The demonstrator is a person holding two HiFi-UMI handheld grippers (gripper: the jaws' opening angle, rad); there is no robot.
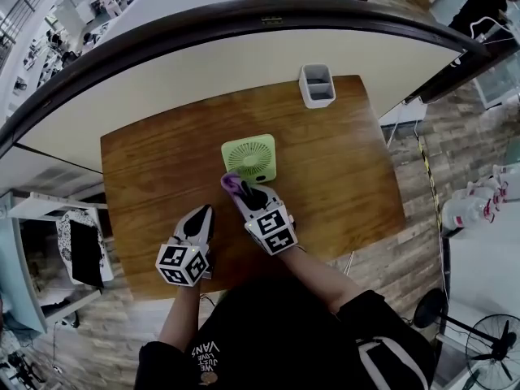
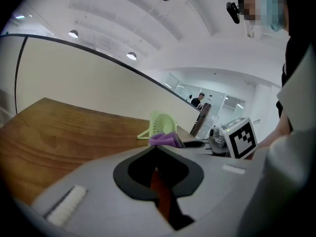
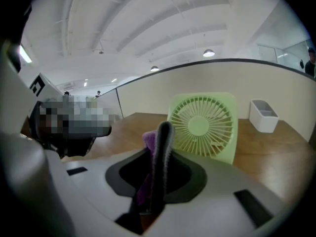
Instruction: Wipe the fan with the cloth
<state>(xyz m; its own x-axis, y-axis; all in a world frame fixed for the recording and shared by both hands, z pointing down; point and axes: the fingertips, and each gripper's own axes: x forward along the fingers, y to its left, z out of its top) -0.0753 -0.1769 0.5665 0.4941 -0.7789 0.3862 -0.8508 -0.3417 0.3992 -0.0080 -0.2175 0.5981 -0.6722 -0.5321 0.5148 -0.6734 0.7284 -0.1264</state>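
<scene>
A small light-green square fan [image 1: 249, 158] stands upright near the middle of the wooden table [image 1: 349, 177]. My right gripper [image 1: 240, 192] is shut on a purple cloth [image 1: 231, 184], just in front of the fan's lower left corner. In the right gripper view the cloth [image 3: 149, 139] bunches between the closed jaws, with the fan's grille [image 3: 202, 125] close ahead and slightly right. My left gripper [image 1: 203, 212] hovers nearer the table's front edge, left of the right one, shut with nothing in it. The left gripper view shows the fan [image 2: 163, 124] and the cloth [image 2: 165, 139] beyond its closed jaws.
A white rectangular container [image 1: 317, 86] sits at the table's back edge, right of the fan and behind it. A curved partition wall [image 1: 244, 47] runs behind the table. A standing floor fan [image 1: 491, 348] and bottles [image 1: 471, 205] are off to the right on the floor.
</scene>
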